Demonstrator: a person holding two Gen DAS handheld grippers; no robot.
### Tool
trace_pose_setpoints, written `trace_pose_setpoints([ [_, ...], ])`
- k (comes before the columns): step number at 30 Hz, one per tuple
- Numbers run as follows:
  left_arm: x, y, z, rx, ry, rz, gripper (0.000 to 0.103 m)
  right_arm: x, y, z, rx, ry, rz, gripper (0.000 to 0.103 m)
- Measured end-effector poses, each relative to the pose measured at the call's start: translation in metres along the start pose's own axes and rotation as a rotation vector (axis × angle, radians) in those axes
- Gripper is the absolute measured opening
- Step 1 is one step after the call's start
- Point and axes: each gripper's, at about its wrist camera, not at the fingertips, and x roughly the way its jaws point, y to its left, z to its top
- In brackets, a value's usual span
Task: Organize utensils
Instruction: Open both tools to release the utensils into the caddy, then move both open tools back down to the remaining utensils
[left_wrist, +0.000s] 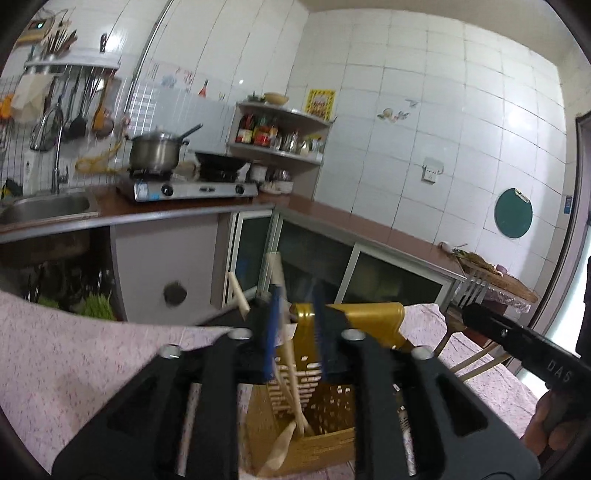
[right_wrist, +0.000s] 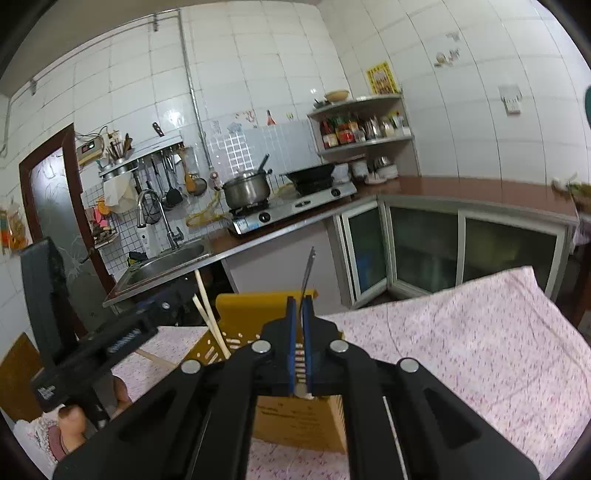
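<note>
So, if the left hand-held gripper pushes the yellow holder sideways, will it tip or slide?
The yellow holder looks like thin perforated plastic, so it is probably light. It stands tall on the cloth, with chopsticks leaning out above its rim, so a high push may tip it; a low push would more likely slide it.

Two black plastic grippers: left gripper and right gripper. Thin blue ribbed pads on each finger. Round shiny silver bolts at the joints. White letters "DA6" on one black handle. Bare skin-coloured fingers around the grips.
</note>
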Motion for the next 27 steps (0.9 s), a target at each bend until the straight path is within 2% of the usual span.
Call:
trace_pose_setpoints([
  [2, -0.008, 0.001, 0.004, -0.004, 0.018, 0.016, 0.043, 0.002, -0.002, 0.001, 0.003, 0.022, -0.011, 0.005],
  [6, -0.025, -0.001, 0.013, 0.006, 0.044, 0.046, 0.048, 0.004, -0.005, 0.004, 0.006, 0.062, -0.031, 0.006],
  [7, -0.029, -0.001, 0.015, 0.005, 0.055, 0.051, 0.055, 0.003, -0.005, 0.003, 0.008, 0.074, -0.028, 0.006],
  [8, -0.034, 0.000, 0.017, 0.004, 0.062, 0.063, 0.068, 0.002, -0.005, 0.002, 0.006, 0.082, -0.029, 0.006],
  [9, -0.040, 0.000, 0.018, 0.004, 0.063, 0.071, 0.072, 0.001, -0.005, 0.001, 0.005, 0.093, -0.032, 0.006],
  [12, -0.055, 0.004, 0.017, 0.009, 0.086, 0.097, 0.075, -0.004, -0.007, 0.000, 0.027, 0.119, -0.018, 0.006],
  [15, -0.069, 0.010, 0.012, 0.011, 0.151, 0.097, 0.079, -0.015, -0.011, 0.000, 0.061, 0.107, 0.020, 0.010],
  [16, -0.077, 0.012, 0.007, 0.025, 0.171, 0.095, 0.080, -0.020, -0.012, 0.000, 0.059, 0.096, 0.033, 0.027],
  [17, -0.085, 0.014, 0.005, 0.035, 0.179, 0.103, 0.083, -0.029, -0.012, 0.001, 0.055, 0.076, 0.029, 0.050],
  [19, -0.096, 0.016, 0.002, 0.044, 0.187, 0.121, 0.090, -0.039, -0.009, 0.004, 0.051, 0.057, 0.022, 0.055],
  [21, -0.108, 0.020, -0.002, 0.046, 0.204, 0.128, 0.091, -0.051, -0.007, 0.007, 0.051, 0.051, 0.004, 0.056],
  [23, -0.120, 0.024, -0.007, 0.054, 0.217, 0.138, 0.094, -0.063, -0.006, 0.006, 0.053, 0.053, -0.018, 0.061],
  [27, -0.140, 0.022, -0.021, 0.079, 0.227, 0.148, 0.098, -0.084, -0.003, -0.006, 0.025, 0.064, -0.106, 0.068],
])
